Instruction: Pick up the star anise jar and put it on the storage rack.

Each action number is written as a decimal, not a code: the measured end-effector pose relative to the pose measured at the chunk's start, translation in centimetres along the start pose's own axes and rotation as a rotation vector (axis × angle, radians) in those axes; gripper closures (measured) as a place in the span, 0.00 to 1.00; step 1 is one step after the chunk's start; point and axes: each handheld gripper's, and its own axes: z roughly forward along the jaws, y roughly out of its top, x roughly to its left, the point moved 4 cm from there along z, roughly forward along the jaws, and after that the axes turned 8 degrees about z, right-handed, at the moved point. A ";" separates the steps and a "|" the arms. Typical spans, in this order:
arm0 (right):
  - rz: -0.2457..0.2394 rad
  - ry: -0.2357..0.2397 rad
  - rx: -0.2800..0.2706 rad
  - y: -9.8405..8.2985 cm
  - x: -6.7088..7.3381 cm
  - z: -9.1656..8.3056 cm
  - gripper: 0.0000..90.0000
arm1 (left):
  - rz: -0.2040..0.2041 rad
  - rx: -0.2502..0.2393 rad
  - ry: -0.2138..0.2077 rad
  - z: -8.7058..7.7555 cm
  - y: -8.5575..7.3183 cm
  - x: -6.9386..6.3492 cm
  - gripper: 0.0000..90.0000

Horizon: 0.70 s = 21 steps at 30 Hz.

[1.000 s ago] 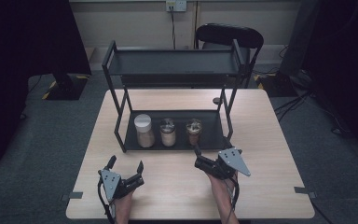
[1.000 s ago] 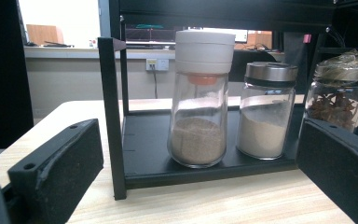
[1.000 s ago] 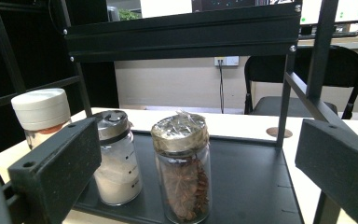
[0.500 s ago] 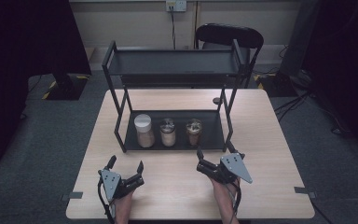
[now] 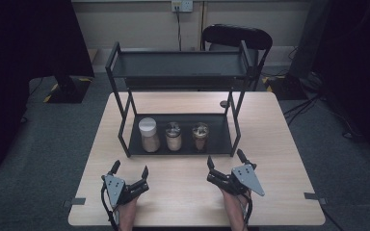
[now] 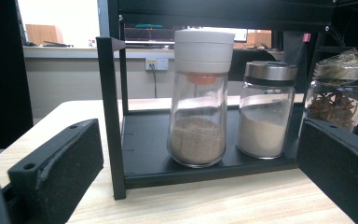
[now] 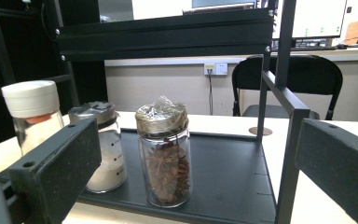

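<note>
High view: rack [image 5: 120, 130] standing mid-table [image 5: 279, 144], three jars in a row on its lower tray. From the left: white-capped jar [image 5: 149, 135], steel-capped jar [image 5: 173, 136], star anise jar [image 5: 200, 136]. Upper shelf bare as far as can be seen. Left gripper [image 5: 129, 169] resting near the front edge, jaws spread, holding nothing, roughly in line with the white-capped jar but well apart from it. Right gripper [image 5: 224, 160] likewise near the front edge, jaws spread and empty, closest to the star anise jar.

Left gripper view: jaws wide apart at the bottom corners, white-capped jar [image 6: 199, 98] dead ahead between them, steel-capped jar [image 6: 265, 109] just beside it on the right, star anise jar [image 6: 338, 91] at the far edge. Rack post [image 6: 111, 116] standing just left of the white-capped jar. Probably the start of a reach; best to go in level, aim at the glass body below the cap, and stay clear of the post and the neighbour.

Right gripper view: jaws wide apart, star anise jar [image 7: 164, 151] ahead and slightly left of centre, steel-capped jar [image 7: 100, 147] near it, white-capped jar [image 7: 33, 116] partly behind the left jaw. Rack post [image 7: 286, 140] rising on the right. Worth centring first, then closing on the glass, not on the crinkled wrap on top.
</note>
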 end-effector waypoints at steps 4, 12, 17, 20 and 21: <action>0.001 -0.012 -0.014 -0.3 -0.1 -0.4 0.00 | -0.001 -0.001 0.000 0.0 0.0 0.0 0.00; -0.010 -0.018 -0.038 -1.0 -0.6 -1.0 0.00 | 0.001 -0.001 0.000 0.0 0.0 0.0 0.00; -0.015 -0.022 -0.049 -1.6 -0.7 -1.4 0.00 | 0.001 -0.001 0.000 0.0 0.0 0.0 0.00; -0.013 -0.029 -0.054 -2.0 -0.8 -1.7 0.00 | 0.002 -0.001 0.000 0.0 0.0 0.0 0.00; -0.010 -0.031 -0.054 -2.2 -0.8 -1.8 0.00 | 0.002 -0.001 0.000 0.0 0.0 0.0 0.00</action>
